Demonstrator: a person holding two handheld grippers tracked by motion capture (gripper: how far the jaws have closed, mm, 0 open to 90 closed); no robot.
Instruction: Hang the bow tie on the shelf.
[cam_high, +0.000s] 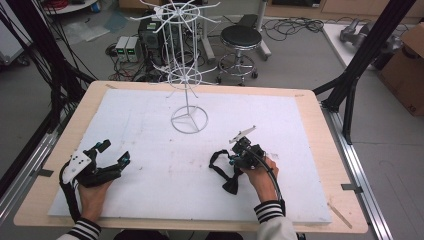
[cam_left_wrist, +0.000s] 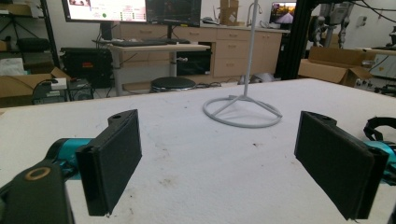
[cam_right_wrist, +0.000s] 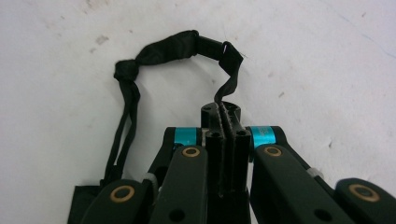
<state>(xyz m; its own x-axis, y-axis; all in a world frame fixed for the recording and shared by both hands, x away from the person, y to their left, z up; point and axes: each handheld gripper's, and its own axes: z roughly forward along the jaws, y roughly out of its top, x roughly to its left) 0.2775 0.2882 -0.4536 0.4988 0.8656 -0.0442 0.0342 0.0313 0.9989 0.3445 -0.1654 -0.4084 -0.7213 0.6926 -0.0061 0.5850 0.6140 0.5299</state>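
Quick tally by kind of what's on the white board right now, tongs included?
White wire rack: 1
Black strap: 1
Tongs: 2, left tongs open, right tongs shut on the strap
Total: 4

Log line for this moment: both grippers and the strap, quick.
left gripper: open, holding nothing, low over white board | right gripper: shut on black strap, loop lying on board | wire rack: upright, untouched

Overhead camera faces forward-down; left gripper view shares its wire stand (cam_high: 189, 70).
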